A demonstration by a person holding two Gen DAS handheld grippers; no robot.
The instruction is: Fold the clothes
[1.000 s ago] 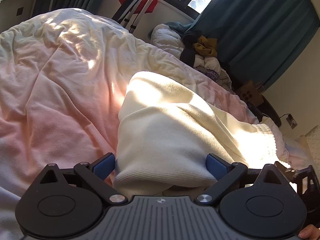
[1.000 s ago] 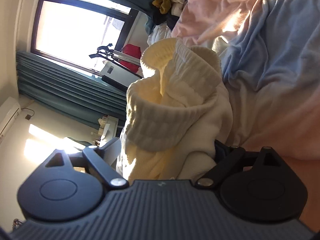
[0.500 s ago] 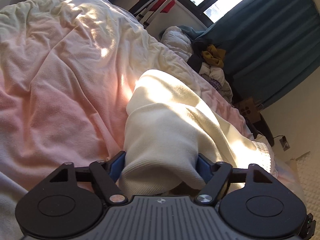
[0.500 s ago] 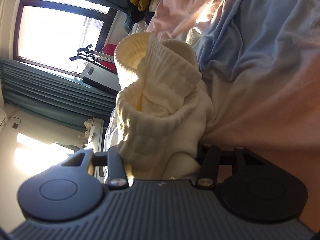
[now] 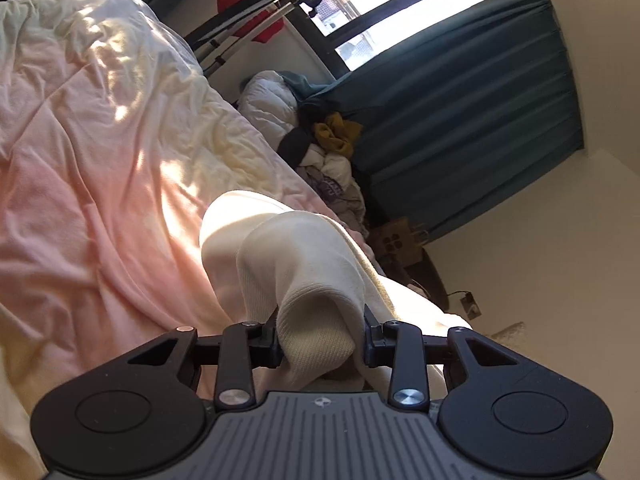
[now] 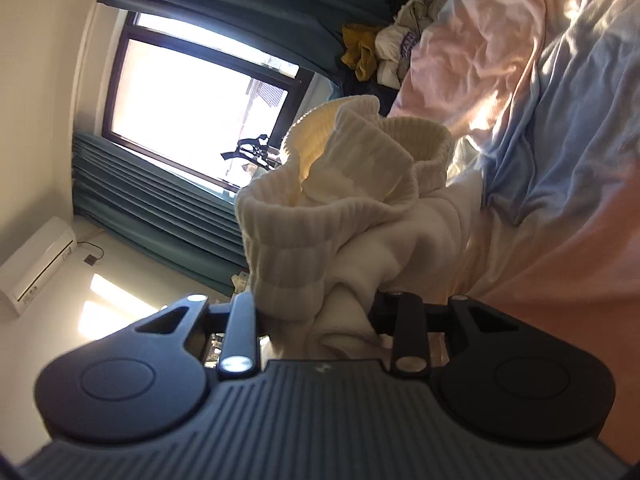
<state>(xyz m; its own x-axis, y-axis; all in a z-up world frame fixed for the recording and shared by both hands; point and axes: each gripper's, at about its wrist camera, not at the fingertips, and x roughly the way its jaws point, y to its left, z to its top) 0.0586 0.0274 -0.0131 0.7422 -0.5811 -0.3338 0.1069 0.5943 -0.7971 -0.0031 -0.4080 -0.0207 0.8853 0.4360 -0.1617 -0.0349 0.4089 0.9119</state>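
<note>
Left wrist view: left gripper [image 5: 320, 340] now clamped on a bunched fold of the cream sweater [image 5: 296, 272], jaws just drawn in from wide, fabric pinched between the fingers [image 5: 269, 342]. Gathered edge raised off the pink duvet [image 5: 100, 200] on the bed; remainder of garment trailing down toward the bed's far edge.

Right wrist view: right gripper [image 6: 320, 312] likewise narrowed onto the sweater [image 6: 340, 220], ribbed cuff or hem standing up just ahead of the jaws. Duvet [image 6: 560, 160] alongside, garment lifted from it.

Judgement: two-point hold secured; garment ready for spreading flat ahead of the first fold.
</note>
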